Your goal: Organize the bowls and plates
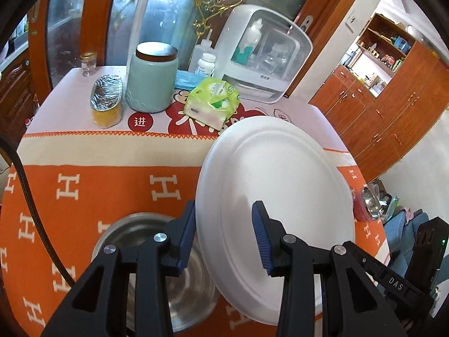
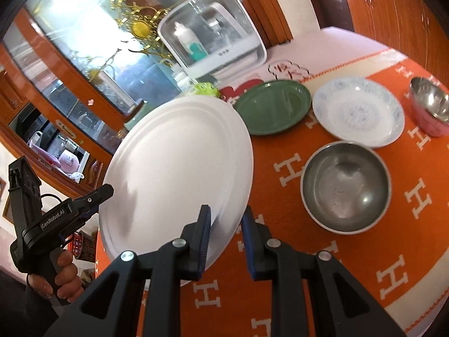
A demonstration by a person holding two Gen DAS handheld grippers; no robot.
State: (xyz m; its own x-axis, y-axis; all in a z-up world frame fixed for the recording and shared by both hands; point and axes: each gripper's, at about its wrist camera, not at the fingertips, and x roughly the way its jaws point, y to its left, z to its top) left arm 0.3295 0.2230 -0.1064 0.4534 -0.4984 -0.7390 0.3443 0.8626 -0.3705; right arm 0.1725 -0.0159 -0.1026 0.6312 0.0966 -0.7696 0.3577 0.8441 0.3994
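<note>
Above steel bowl (image 2: 345,186) on desk (image 2: 308,295): white plate (image 2: 179,163) tilted, gripped both rims — left gripper (image 1: 224,236) & right gripper (image 2: 226,241) jaws narrowly clamped on it.

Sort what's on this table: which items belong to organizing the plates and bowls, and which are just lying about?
Job items:
- white plate, lifted
- green plate
- patterned plate
- steel bowl
- pink-sided steel bowl

Lying about:
- teal jar
- tissue pack
- foil-topped container
- small glass jar
- white countertop appliance
- pill bottle
</note>
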